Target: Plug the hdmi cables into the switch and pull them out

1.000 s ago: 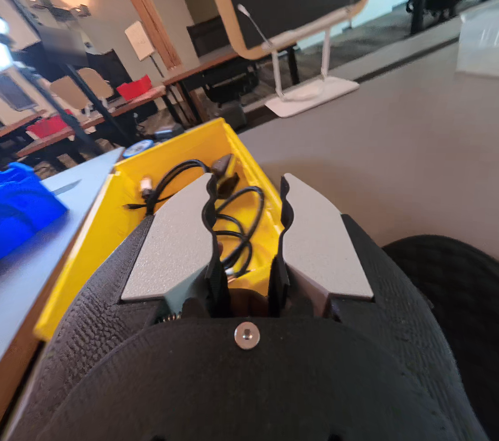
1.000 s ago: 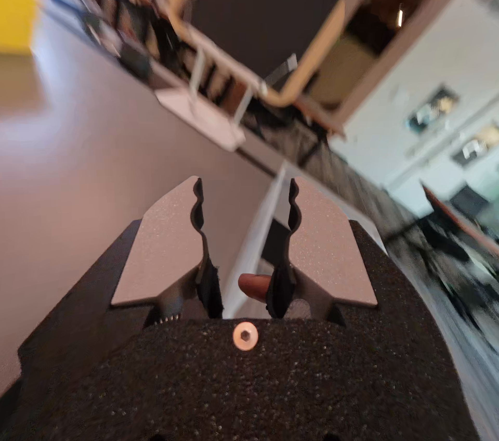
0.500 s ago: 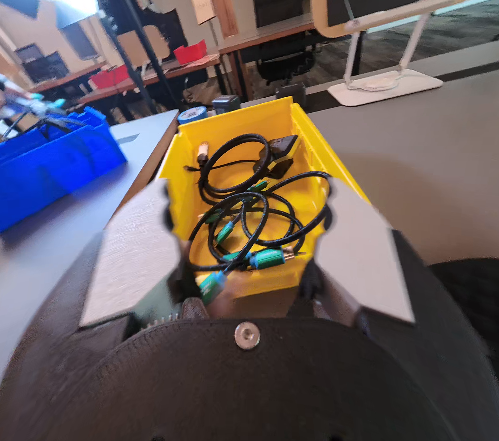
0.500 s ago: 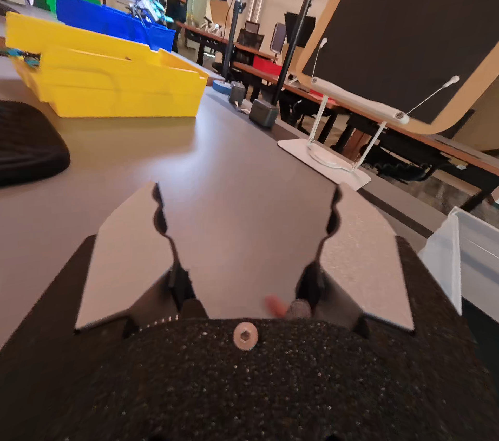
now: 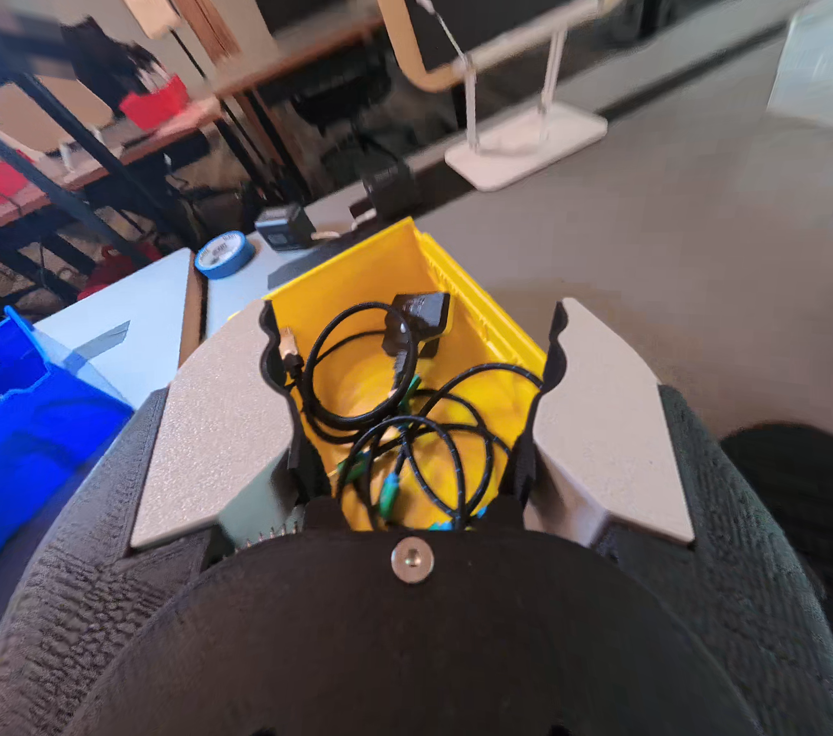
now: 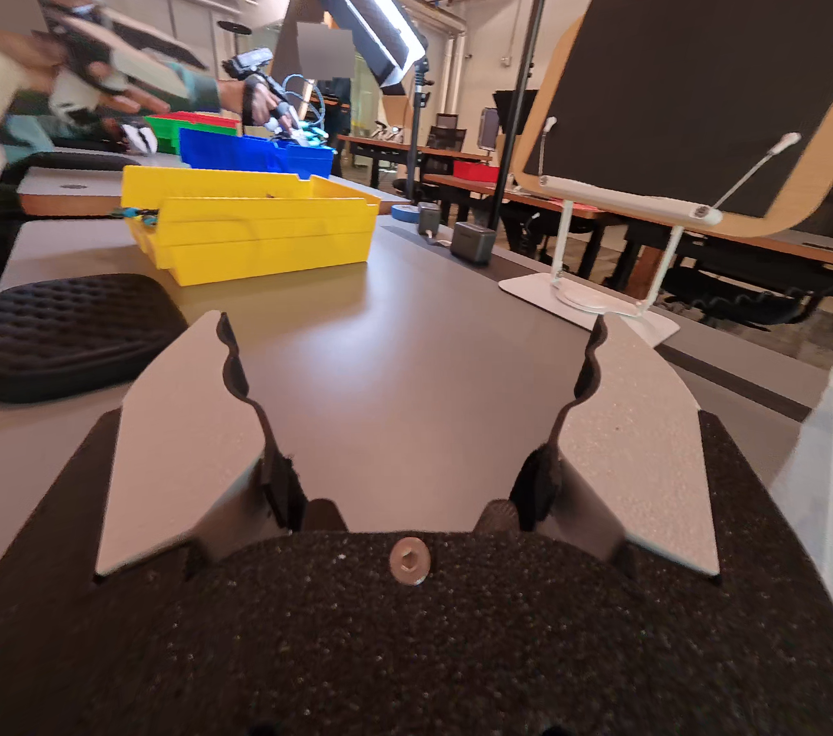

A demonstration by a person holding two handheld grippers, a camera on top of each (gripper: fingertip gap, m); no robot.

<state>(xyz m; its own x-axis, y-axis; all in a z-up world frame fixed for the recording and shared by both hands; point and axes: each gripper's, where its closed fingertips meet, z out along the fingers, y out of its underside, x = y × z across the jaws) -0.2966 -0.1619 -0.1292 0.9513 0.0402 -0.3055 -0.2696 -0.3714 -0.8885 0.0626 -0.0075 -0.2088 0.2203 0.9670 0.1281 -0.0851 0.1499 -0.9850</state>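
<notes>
A yellow bin [image 5: 469, 322] on the grey table holds a tangle of black HDMI cables [image 5: 423, 439] with green plugs and a small black switch box [image 5: 421, 311] at its far end. My left gripper [image 5: 410, 335] is open and empty, hovering just above the bin with its fingers spread over the cables. The same yellow bin [image 6: 252, 227] shows from the side in the right wrist view, far left. My right gripper [image 6: 408, 335] is open and empty, low over bare table, well to the right of the bin.
A blue bin [image 5: 40, 421] stands left of the yellow one. A blue tape roll [image 5: 224, 254] and small dark boxes [image 6: 473, 243] sit behind it. A black board on a white stand [image 6: 586, 299] is at the back right. A black padded object [image 6: 76, 331] lies at left. Another person works at far bins [image 6: 252, 150].
Both grippers opened wide from nearly shut. My left gripper moved forward over the yellow bin. My right gripper swung level and now faces across the table.
</notes>
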